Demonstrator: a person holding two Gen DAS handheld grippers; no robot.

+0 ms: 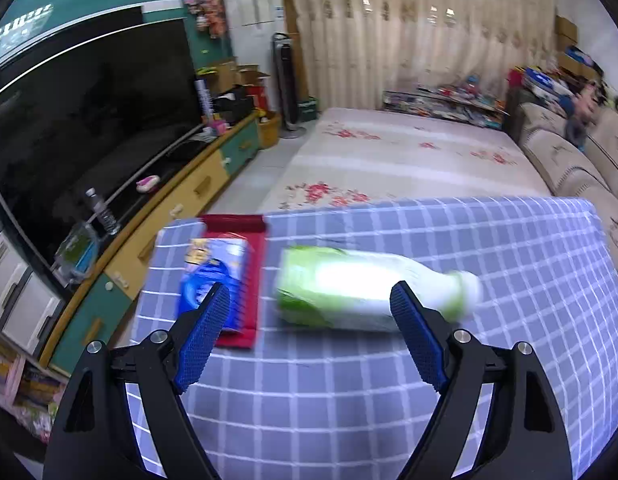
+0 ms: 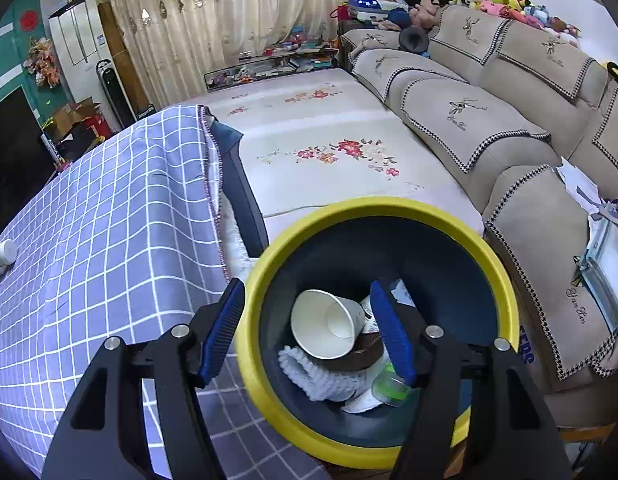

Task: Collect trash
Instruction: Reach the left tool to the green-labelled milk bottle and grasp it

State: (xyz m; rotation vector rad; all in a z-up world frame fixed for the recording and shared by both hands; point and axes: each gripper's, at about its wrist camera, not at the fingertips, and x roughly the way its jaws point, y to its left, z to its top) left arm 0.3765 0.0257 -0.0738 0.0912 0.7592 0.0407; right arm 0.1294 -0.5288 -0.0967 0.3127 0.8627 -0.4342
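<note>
A white bottle with a green label [image 1: 349,284] lies on its side on the table's blue checked cloth [image 1: 509,280]. My left gripper [image 1: 311,294] is open just in front of it, its fingers spread about as wide as the bottle is long and touching nothing. To the left, a blue snack packet [image 1: 213,268] rests on a red mat [image 1: 253,280]. My right gripper [image 2: 308,286] hangs open and empty over a yellow-rimmed dark bin [image 2: 349,208]. The bin holds a paper cup [image 2: 325,324], a white knitted cloth [image 2: 321,376] and other scraps. The bottle's cap [image 2: 1,254] shows at the far left.
A large TV [image 1: 89,120] on a low cabinet [image 1: 181,208] runs along the left. A floral mattress [image 2: 329,140] lies beyond the table. A beige sofa [image 2: 489,120] stands to the right of the bin, with papers [image 2: 601,248] on its seat. The bin stands beside the table's right edge.
</note>
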